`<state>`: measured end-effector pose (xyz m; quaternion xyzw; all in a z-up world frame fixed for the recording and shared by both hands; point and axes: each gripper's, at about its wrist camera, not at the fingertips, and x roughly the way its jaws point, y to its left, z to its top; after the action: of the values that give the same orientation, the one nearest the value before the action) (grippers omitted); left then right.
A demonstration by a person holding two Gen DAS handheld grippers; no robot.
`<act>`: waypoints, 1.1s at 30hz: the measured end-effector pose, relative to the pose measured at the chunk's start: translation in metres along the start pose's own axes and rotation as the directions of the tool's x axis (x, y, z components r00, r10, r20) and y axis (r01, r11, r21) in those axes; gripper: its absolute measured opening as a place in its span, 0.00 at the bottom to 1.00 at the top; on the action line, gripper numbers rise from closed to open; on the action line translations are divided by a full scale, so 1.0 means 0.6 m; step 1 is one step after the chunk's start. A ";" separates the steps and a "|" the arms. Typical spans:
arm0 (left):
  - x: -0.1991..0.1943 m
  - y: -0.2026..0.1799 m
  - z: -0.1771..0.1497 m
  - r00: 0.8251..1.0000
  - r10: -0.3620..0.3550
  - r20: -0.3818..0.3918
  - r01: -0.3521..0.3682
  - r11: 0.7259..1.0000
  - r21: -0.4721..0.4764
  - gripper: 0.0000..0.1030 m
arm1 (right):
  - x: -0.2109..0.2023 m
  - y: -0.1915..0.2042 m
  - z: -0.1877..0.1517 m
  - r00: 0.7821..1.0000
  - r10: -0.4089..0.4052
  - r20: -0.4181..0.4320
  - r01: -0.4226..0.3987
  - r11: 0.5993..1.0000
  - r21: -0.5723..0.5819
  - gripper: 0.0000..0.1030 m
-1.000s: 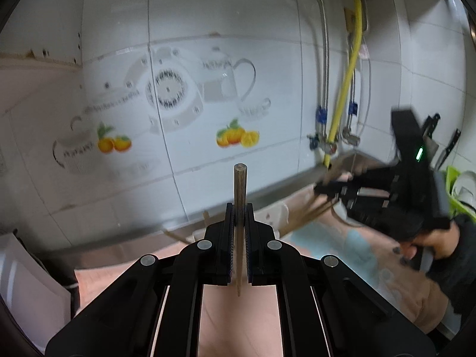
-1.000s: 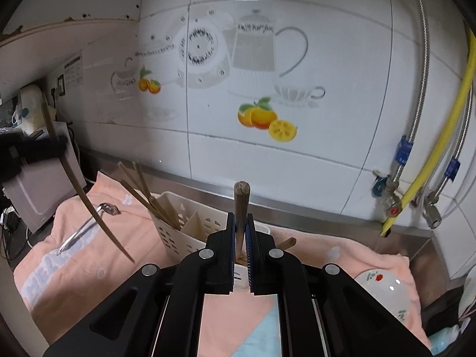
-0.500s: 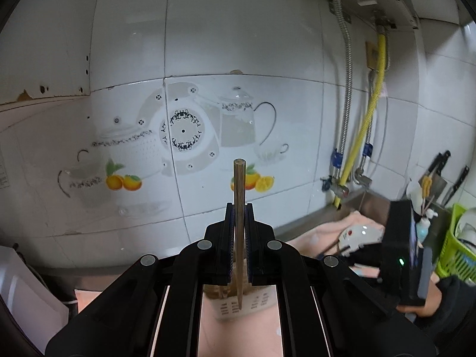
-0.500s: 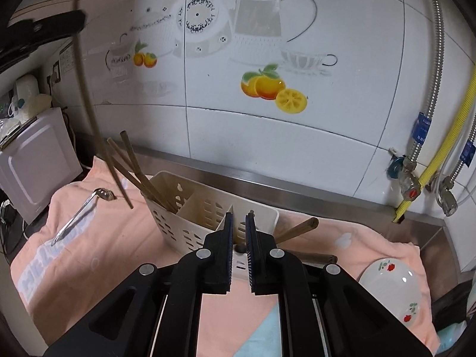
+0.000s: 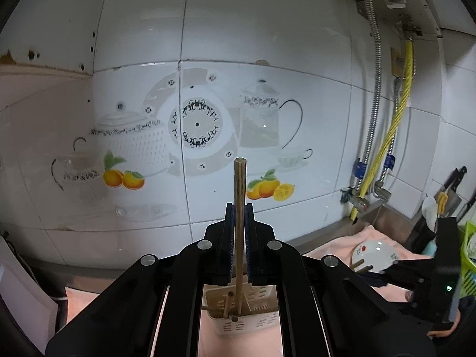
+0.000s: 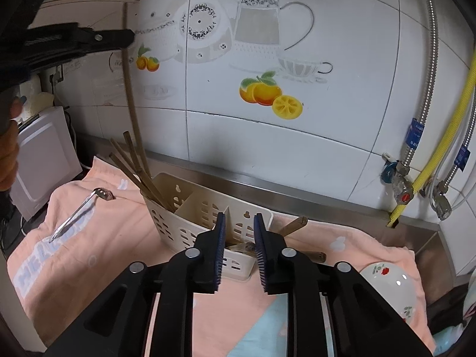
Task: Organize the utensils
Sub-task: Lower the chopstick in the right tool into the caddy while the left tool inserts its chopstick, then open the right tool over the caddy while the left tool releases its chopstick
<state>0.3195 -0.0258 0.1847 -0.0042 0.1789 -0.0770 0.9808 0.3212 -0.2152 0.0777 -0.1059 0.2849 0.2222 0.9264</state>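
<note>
Chopstick (image 6: 293,226) dropped; R fingers (image 6: 238,248) just opened, empty. L fingers (image 5: 238,238) clamp chopstick (image 5: 239,208). Pink towel (image 6: 119,238), tiled wall (image 6: 342,119).

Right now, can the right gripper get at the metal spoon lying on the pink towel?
Probably yes. The right gripper stands open and empty, and the metal spoon lies bare on the towel. The white caddy sits between them, so swing around it.

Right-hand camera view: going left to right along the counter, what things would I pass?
White appliance → metal spoon → leaning chopsticks → white slotted utensil holder → flowered white bowl.
</note>
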 end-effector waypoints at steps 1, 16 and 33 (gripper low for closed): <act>0.004 0.001 -0.002 1.000 0.000 -0.001 0.000 1.000 -0.006 0.05 | -0.002 0.001 -0.001 1.000 -0.001 0.003 0.001 1.000 -0.003 0.21; 0.054 -0.001 -0.046 0.996 0.005 -0.091 -0.005 1.000 0.002 0.06 | -0.022 0.022 -0.013 0.999 0.002 0.033 0.000 0.999 -0.045 0.41; 0.081 -0.001 -0.094 0.984 0.006 -0.179 -0.004 1.000 0.010 0.10 | -0.023 0.033 -0.029 1.000 0.009 0.029 -0.008 0.999 -0.047 0.63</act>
<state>0.3442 -0.0327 0.1150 0.0077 0.2660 -0.0754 0.9610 0.2934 -0.2083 0.0701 -0.1232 0.2663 0.2342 0.9268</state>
